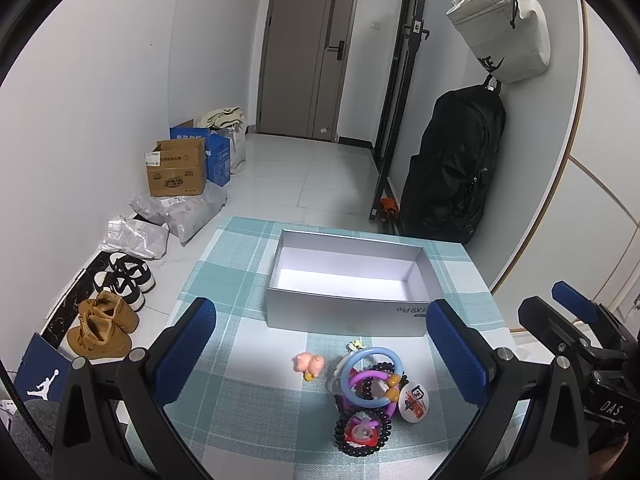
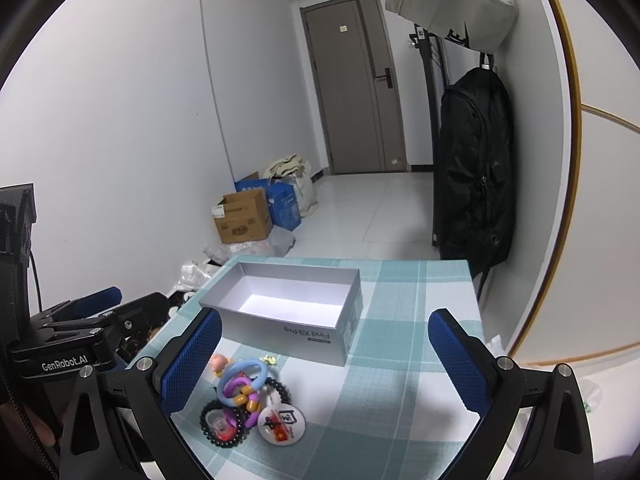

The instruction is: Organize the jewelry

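Note:
A heap of jewelry lies on the checked tablecloth (image 1: 240, 272): a blue ring bracelet (image 1: 372, 376) (image 2: 244, 372), a purple bracelet (image 1: 366, 384), a black bead bracelet (image 1: 362, 434) (image 2: 224, 424) and a round white badge (image 1: 416, 400) (image 2: 282, 422). A small pink pig figure (image 1: 309, 364) (image 2: 219, 362) sits just left of the heap. Behind them stands an empty silver box (image 1: 348, 312) (image 2: 288, 332). My left gripper (image 1: 328, 360) is open above the heap. Open too, my right gripper (image 2: 326, 364) hangs to the right of the heap, holding nothing.
Left of the table, shoes (image 1: 120, 276), plastic bags and cardboard boxes (image 1: 176, 172) (image 2: 242, 218) line the wall. A black backpack (image 1: 452, 164) (image 2: 474, 176) and a white bag (image 1: 504, 28) hang on the right. A door (image 1: 304, 48) closes the far end.

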The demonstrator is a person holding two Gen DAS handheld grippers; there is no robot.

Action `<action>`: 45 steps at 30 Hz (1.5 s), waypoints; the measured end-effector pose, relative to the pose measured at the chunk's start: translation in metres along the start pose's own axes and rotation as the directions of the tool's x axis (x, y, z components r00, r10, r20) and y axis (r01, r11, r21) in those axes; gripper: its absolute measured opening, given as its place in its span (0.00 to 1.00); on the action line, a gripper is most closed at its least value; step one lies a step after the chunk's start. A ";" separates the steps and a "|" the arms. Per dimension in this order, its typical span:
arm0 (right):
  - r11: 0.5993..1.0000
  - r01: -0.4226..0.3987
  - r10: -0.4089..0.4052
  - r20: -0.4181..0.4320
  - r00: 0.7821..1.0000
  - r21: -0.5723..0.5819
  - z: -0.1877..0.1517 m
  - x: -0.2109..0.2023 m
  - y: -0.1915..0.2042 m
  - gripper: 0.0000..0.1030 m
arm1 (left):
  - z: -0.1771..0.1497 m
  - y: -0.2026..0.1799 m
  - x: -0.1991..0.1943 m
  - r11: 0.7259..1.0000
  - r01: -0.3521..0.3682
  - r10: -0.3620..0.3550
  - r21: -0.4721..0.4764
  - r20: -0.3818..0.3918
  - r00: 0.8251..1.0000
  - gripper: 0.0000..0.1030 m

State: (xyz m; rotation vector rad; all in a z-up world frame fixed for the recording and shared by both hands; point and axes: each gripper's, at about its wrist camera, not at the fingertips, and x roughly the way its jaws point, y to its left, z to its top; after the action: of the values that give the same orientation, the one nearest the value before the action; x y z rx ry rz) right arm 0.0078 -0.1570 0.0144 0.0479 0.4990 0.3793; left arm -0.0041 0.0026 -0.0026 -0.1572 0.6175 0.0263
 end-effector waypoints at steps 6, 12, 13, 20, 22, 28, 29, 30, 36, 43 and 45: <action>1.000 -0.002 0.002 0.001 1.000 0.005 0.001 0.000 -0.002 1.00 | 0.000 0.002 0.000 1.000 -0.003 0.003 0.002 0.001 1.000 0.99; 1.000 -0.004 0.004 0.000 1.000 0.005 0.002 0.000 -0.003 1.00 | -0.001 0.001 0.001 1.000 0.006 -0.006 0.002 -0.010 1.000 0.99; 1.000 -0.003 0.003 0.000 1.000 0.005 0.002 0.000 -0.003 1.00 | -0.002 0.000 0.001 1.000 0.007 -0.007 0.004 -0.011 1.000 0.99; 1.000 -0.001 0.001 0.001 1.000 0.008 0.002 0.001 -0.003 1.00 | -0.002 0.000 0.003 1.000 0.023 -0.023 0.006 -0.021 1.000 0.99; 1.000 -0.001 0.001 0.001 1.000 0.012 0.002 0.001 -0.004 1.00 | -0.002 0.000 0.004 1.000 0.030 -0.030 0.003 -0.028 0.999 0.99; 1.000 0.002 -0.002 0.002 1.000 0.018 0.002 0.002 -0.005 1.00 | -0.004 -0.001 0.009 0.998 0.064 -0.063 0.003 -0.064 0.996 0.99; 1.000 0.001 -0.001 0.003 1.000 0.022 0.003 0.002 -0.006 1.00 | -0.005 -0.001 0.010 0.997 0.071 -0.070 0.005 -0.073 0.995 0.99; 1.000 -0.002 0.002 0.005 1.000 0.029 0.003 0.002 -0.007 1.00 | -0.006 -0.002 0.011 0.997 0.078 -0.077 0.010 -0.083 0.994 0.99; 0.998 0.045 -0.046 0.014 0.999 0.050 0.006 0.003 -0.015 1.00 | -0.025 -0.004 0.021 0.992 0.123 -0.115 0.029 -0.200 0.973 0.99; 0.988 0.137 -0.139 0.013 0.990 0.077 0.013 0.005 -0.035 1.00 | -0.045 -0.013 0.031 0.987 0.140 -0.105 0.084 -0.330 0.938 0.99; 0.986 0.132 -0.132 -0.009 0.991 0.106 0.013 0.008 -0.042 1.00 | -0.050 -0.017 0.037 0.984 0.139 -0.090 0.108 -0.367 0.926 0.99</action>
State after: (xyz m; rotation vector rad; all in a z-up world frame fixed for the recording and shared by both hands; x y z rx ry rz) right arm 0.0353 -0.1924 0.0163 0.1168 0.5209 0.2227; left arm -0.0015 -0.0229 -0.0623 -0.0685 0.9748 -0.1606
